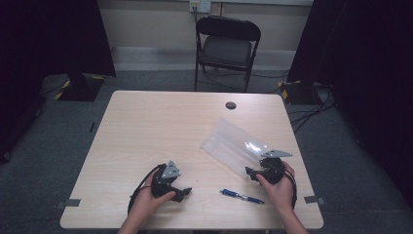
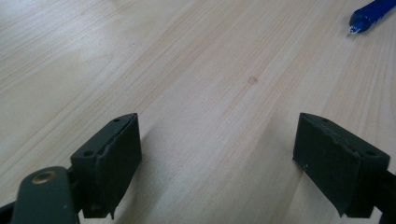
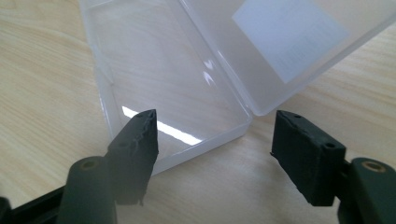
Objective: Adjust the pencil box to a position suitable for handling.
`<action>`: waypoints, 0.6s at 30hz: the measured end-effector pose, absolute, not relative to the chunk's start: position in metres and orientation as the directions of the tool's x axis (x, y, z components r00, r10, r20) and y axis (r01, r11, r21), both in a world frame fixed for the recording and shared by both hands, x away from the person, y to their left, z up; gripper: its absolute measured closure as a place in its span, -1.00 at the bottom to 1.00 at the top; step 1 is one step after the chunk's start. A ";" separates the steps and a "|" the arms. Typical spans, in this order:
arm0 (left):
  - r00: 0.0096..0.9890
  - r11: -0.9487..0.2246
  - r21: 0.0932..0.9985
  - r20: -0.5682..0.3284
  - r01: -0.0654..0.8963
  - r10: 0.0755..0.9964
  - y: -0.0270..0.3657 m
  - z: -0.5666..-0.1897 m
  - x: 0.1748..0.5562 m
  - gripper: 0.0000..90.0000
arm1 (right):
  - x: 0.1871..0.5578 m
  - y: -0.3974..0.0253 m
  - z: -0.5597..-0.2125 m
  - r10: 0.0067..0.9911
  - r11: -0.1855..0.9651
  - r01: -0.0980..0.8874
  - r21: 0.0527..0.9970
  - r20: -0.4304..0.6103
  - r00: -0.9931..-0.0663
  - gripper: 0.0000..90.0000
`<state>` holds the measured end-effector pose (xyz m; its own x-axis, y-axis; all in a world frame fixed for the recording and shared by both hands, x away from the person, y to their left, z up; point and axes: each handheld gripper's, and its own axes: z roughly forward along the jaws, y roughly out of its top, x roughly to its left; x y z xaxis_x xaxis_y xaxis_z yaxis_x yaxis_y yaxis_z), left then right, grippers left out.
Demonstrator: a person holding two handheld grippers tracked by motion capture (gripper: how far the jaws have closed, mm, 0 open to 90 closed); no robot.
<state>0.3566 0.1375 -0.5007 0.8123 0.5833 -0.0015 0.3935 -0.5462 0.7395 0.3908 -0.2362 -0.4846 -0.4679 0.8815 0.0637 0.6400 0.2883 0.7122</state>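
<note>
A clear plastic case [image 1: 234, 144] lies opened flat on the right half of the wooden table [image 1: 160, 131]; its tray [image 3: 168, 84] is empty and its lid [image 3: 289, 37] bears a pale label. A blue pen [image 1: 242, 196] lies near the front edge, and its tip [image 2: 369, 16] shows at the top right of the left gripper view. My right gripper [image 1: 249, 173] [image 3: 215, 140] stands open just in front of the case's near corner, holding nothing. My left gripper [image 1: 184, 192] [image 2: 217, 154] rests open over bare wood, left of the pen.
A black folding chair [image 1: 226, 46] stands beyond the table's far edge. A small dark round cap [image 1: 231, 105] sits in the tabletop near the back. Cables [image 1: 311, 105] trail on the floor at the right, and dark curtains flank both sides.
</note>
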 end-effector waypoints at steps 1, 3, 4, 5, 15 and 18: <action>0.813 -0.546 0.740 0.000 0.392 0.583 0.137 -0.501 0.357 -0.67 | 0.392 -0.237 -0.485 0.883 0.292 0.638 0.712 0.056 -0.467 -0.31; 0.812 -0.547 0.739 -0.001 0.393 0.583 0.137 -0.501 0.357 -0.67 | 0.395 -0.239 -0.485 0.886 0.296 0.640 0.709 0.047 -0.462 -0.30; 0.813 -0.546 0.739 -0.002 0.394 0.583 0.138 -0.501 0.357 -0.67 | 0.396 -0.240 -0.486 0.889 0.296 0.641 0.708 0.042 -0.456 -0.30; 0.813 -0.546 0.739 -0.002 0.394 0.583 0.138 -0.501 0.357 -0.67 | 0.396 -0.240 -0.486 0.889 0.296 0.641 0.708 0.042 -0.456 -0.30; 0.811 -0.542 0.740 -0.007 0.398 0.585 0.137 -0.501 0.356 -0.67 | 0.406 -0.253 -0.487 0.899 0.276 0.651 0.707 0.049 -0.434 -0.29; 0.811 -0.543 0.740 -0.006 0.397 0.585 0.137 -0.501 0.356 -0.67 | 0.407 -0.253 -0.486 0.895 0.280 0.645 0.711 0.049 -0.443 -0.31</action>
<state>0.3564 0.1373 -0.5009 0.8110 0.5851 -0.0062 0.3973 -0.5428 0.7399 0.4066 -0.2530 -0.4859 -0.4429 0.8952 0.0495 0.6454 0.2800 0.7107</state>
